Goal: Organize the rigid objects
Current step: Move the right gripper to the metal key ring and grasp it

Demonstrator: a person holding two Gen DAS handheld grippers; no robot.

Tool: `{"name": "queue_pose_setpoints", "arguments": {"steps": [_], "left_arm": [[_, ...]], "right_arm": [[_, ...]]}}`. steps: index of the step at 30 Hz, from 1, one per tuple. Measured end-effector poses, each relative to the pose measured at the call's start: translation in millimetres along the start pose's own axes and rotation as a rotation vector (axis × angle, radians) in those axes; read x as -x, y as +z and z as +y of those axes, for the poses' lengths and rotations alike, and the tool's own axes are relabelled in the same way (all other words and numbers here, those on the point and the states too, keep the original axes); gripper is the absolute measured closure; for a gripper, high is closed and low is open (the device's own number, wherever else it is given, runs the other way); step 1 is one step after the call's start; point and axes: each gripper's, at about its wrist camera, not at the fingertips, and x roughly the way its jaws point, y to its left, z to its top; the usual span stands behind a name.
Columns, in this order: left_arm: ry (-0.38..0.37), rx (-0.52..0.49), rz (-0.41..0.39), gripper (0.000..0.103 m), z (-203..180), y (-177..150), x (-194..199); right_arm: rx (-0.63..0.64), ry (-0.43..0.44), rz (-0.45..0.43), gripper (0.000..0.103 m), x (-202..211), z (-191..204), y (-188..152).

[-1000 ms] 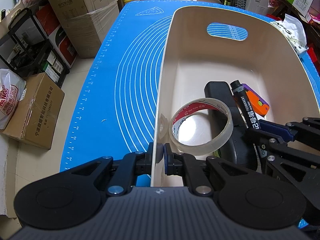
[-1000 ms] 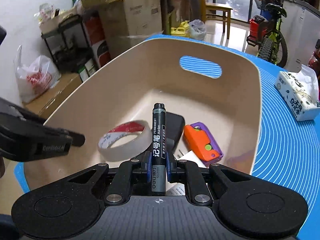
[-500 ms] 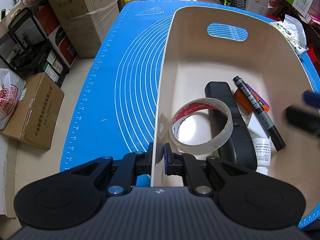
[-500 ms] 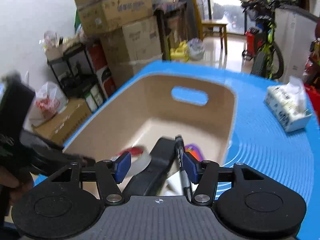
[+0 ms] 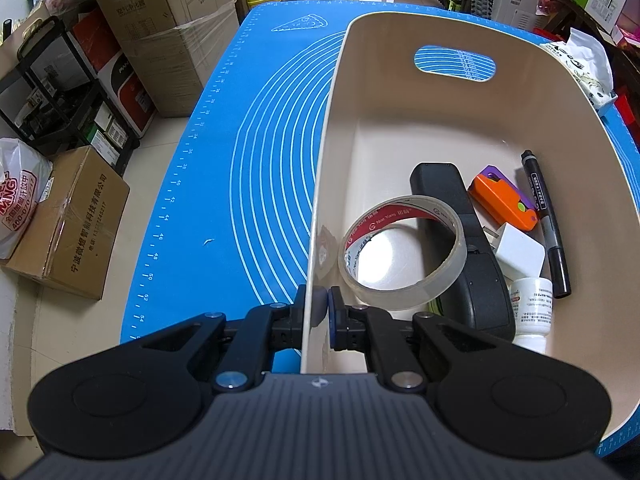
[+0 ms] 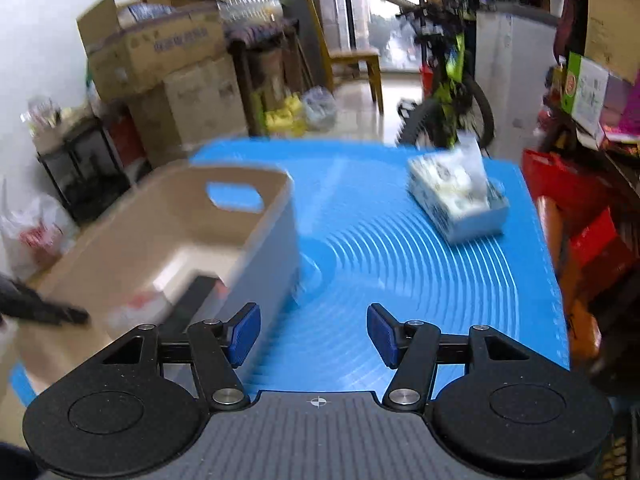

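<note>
A cream bin [image 5: 404,92] stands on the blue mat [image 5: 256,184]. My left gripper [image 5: 318,308] is shut on the bin's near left wall. Inside the bin lie a roll of clear tape [image 5: 400,252], a black remote [image 5: 460,248], an orange and purple box cutter [image 5: 502,202], a black marker [image 5: 546,220], a white charger [image 5: 518,256] and a small white bottle [image 5: 532,308]. My right gripper [image 6: 314,336] is open and empty, above the mat to the right of the bin [image 6: 168,240]. The right wrist view is blurred.
A tissue pack [image 6: 456,196] lies on the mat [image 6: 400,272] at the far right, and shows in the left wrist view [image 5: 584,68]. Cardboard boxes [image 5: 160,28], a black rack [image 5: 48,92] and a bag stand on the floor to the left. A bicycle [image 6: 452,92] stands beyond the table.
My right gripper opened and let go of the black marker, which now lies in the bin by the right wall. The right gripper then drew back and swung right. The left gripper held still.
</note>
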Motion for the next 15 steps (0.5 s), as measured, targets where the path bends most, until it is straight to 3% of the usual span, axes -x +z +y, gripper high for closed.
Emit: {"name": "queue_pose_setpoints", "arguments": {"steps": [7,15], "left_arm": [[0.005,-0.003,-0.001,0.092,-0.7,-0.1,-0.3],[0.006,-0.005,-0.001,0.092,-1.2,0.0,-0.1]], "right_arm": [[0.129,0.056,0.116,0.036,-34.3,-11.4,-35.5],[0.234,0.141,0.127,0.041,-59.8,-11.0,-46.6]]}}
